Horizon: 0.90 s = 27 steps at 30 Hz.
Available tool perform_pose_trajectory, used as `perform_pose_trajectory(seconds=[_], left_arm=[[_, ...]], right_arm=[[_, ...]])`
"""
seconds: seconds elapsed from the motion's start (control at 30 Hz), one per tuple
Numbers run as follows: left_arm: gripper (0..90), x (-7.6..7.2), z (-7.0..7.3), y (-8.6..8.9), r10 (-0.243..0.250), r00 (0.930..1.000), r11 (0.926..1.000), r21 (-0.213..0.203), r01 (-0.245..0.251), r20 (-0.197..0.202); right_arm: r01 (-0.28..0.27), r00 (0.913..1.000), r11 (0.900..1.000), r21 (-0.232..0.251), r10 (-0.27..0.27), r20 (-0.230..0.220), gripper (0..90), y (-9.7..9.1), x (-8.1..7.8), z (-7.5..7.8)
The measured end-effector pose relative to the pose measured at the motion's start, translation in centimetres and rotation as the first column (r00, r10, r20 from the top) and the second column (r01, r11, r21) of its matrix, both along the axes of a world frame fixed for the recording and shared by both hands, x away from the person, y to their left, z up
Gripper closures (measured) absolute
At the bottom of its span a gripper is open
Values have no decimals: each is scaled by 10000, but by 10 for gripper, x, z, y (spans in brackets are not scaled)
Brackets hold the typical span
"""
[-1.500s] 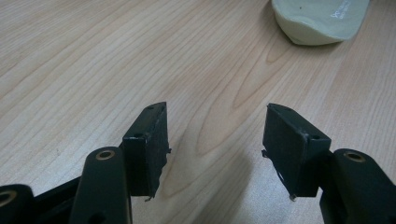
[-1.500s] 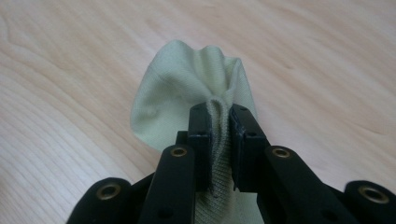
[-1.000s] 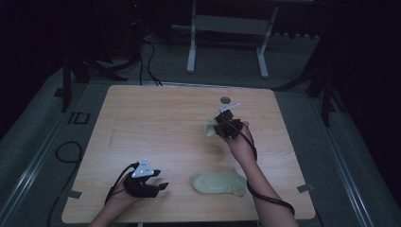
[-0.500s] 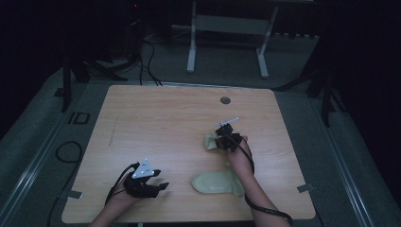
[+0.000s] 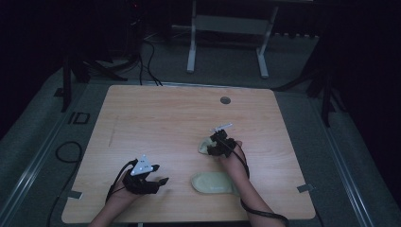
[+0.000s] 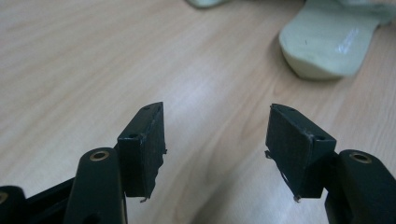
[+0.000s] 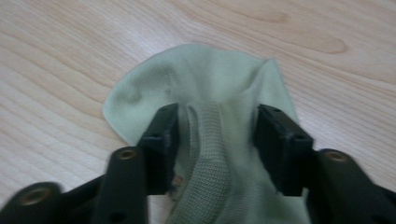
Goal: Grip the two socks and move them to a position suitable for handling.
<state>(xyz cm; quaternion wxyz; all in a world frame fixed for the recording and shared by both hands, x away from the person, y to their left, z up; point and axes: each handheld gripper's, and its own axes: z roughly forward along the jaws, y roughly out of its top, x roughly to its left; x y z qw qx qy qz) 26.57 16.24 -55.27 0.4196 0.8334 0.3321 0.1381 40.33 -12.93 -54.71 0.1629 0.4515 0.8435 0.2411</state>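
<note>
Green socks: two pale green socks lie on the wooden table.
What changed: one second ago the right claw held its sock up high, farther back on the table. Now it is lower and closer to the person, and the sock lies on the wood. Its jaws have just been opening, with the sock between them.
Left claw: the left claw sits at the front left of the table, in the same spot as before. Its jaws are partly open with nothing in them, just bare wood between.
Flat sock: the other sock lies flat near the front edge, between the two hands, to the right of the left claw and apart from it.
Right claw: the jaws stand partly open, one on each side of the sock's ribbed part. The black pads do not squeeze it. The rounded end of the sock sticks out past the tips.
Hard to see: from above, the hand and claw cover most of that sock. In the left gripper view the flat sock is cut off at the top edge. The room around the table is very dark.
</note>
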Motion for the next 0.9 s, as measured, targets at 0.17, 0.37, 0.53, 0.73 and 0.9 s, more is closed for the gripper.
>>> perform_pose_trajectory(seconds=[0.17, 0.37, 0.53, 0.73, 0.9], left_arm=[[375, 17, 10, -10, 27, 9999, 9997, -256, -24, 106], [400, 40, 19, -30, -14, 9997, 9999, -104, 16, 241], [444, 59, 20, -53, -338, 9992, 9991, 269, 332, 230], [650, 83, 18, -85, -781, 9969, 9947, 673, 778, 13], [768, 99, 11, -114, -935, 9955, 9897, 1097, 915, 136]], right_arm=[[-93, 9995, 9993, 375, 105, -309, 432, 1, 2, 8], [-493, 9988, 9977, 466, 491, 58, 464, -4, -8, 30], [-1103, 9938, 9938, 112, 1104, -109, 620, -7, -20, 26], [-1259, 9914, 9920, -104, 1255, -363, 653, -9, -23, 12], [-1193, 9923, 9926, -216, 1184, -374, 672, -9, -23, 4]])
